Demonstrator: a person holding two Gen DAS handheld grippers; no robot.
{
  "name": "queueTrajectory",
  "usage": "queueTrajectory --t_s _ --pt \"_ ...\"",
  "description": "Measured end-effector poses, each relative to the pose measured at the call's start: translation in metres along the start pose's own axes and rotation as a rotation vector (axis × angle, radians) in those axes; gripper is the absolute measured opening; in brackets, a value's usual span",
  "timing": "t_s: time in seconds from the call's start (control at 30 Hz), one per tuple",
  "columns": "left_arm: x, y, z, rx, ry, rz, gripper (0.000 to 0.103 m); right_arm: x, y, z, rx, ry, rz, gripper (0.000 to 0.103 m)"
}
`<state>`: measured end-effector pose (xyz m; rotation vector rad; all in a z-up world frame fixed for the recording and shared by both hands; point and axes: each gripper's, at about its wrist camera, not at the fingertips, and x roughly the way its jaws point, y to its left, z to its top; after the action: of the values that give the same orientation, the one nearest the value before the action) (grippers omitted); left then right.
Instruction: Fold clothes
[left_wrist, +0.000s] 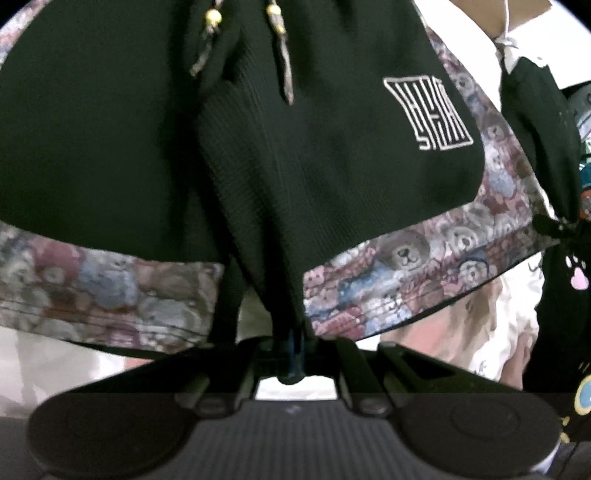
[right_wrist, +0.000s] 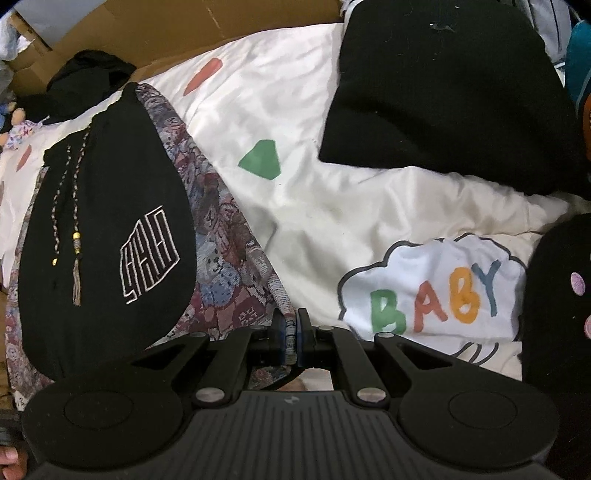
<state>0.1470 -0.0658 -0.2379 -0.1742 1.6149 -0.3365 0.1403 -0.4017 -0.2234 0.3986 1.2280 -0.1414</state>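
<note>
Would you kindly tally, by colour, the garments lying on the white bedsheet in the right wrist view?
Black with teddy-bear print trim: 1, the shorts, pinched at the hem by the right gripper
Plain black: 1, the black knit garment
Black with pink paw print: 1, the black garment at the right edge
Total: 3
</note>
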Motion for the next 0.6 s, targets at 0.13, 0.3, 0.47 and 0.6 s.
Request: queueTrajectory --t_s 0.13,0.3,0.47,0.6 --pt "0.006 0.004 -0.001 -0.009 0.01 -0.011 0.003 0.004 -0.006 0.003 0.004 0.004 -0.019 0.005" --pt "0.011 0.008 0.006 -0.013 0.011 -0.046 0.003 0.008 -0.011 0.007 0.004 0.005 -0.041 0.005" --pt "0.004 0.018 0.013 -0.07 0.02 -0.131 0.003 0.001 -0.012 0.016 -0.011 0.001 -0.059 0.005" --pt "-0.007 0.022 0.018 -0.062 0.025 -0.18 0.003 -0.007 -0.014 0.023 -0.011 -0.007 -0.065 0.005"
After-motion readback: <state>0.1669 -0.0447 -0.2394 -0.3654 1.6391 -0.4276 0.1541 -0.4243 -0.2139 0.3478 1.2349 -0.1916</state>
